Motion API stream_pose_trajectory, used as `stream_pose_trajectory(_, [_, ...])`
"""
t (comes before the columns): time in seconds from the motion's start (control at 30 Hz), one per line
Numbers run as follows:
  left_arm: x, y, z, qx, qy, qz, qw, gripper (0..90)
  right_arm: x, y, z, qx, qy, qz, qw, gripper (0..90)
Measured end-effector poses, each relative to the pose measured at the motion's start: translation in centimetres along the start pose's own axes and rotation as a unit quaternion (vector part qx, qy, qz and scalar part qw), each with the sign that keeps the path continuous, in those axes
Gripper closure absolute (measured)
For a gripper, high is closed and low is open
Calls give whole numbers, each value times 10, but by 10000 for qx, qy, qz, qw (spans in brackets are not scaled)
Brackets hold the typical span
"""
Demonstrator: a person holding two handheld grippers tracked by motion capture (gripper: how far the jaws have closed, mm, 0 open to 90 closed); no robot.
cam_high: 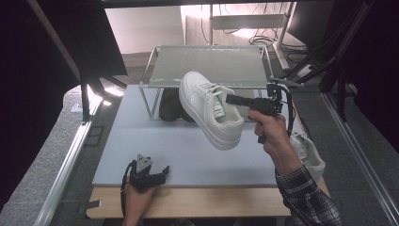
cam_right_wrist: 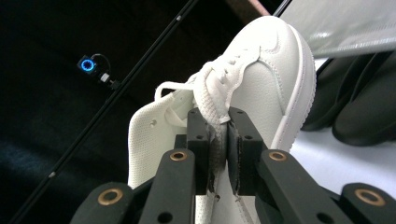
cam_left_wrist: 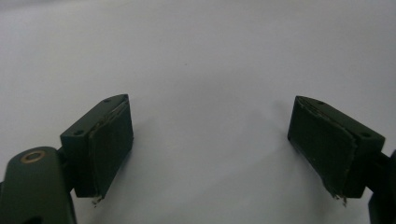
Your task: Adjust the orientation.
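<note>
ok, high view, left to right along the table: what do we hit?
left gripper → black shoes under the wire shelf → held white sneaker → right gripper → second white sneaker at the table's right edge.

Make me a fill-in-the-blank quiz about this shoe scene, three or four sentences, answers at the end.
1. The right gripper is shut on the tongue of a white sneaker whose colour is ____.
2. The left gripper has its jaws ____ with nothing between them.
3. The held sneaker hangs in the air in front of a wire ____.
4. Under that rack stand dark shoes, and a second white sneaker lies at the table's ____ edge in the high view.

Missing words: white; open; rack; right
</note>
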State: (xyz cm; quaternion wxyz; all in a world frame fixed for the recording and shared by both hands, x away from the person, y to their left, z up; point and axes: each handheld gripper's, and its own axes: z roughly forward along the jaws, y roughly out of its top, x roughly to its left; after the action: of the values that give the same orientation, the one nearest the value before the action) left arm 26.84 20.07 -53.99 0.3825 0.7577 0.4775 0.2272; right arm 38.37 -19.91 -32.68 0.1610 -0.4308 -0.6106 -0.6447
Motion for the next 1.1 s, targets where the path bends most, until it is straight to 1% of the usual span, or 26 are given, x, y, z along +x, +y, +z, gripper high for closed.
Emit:
stream_pose_trajectory(0.1, [0,0,0,1,0,0,10000,141,1,6,3,-65,-73,-37,9999,809])
stream_pose_trajectory(0.17, [0,0,0,-1,0,-2,10000,141,0,11,5,-113,-131,-15,9998,809])
stream_pose_trajectory(0.53, [0,0,0,0,-1,-3,10000,141,-10,32,21,-326,-528,62,9981,808])
stream_pose_trajectory(0.7, [0,0,0,0,-1,-2,10000,141,-14,40,31,-387,-744,50,9965,807])
stream_pose_trajectory(0.97, [0,0,0,1,-2,-2,10000,140,-19,51,44,-551,-1006,81,9934,807])
stream_pose_trajectory(1.1, [0,0,0,2,-3,-3,10000,140,-24,55,50,-568,-1147,69,9918,807])
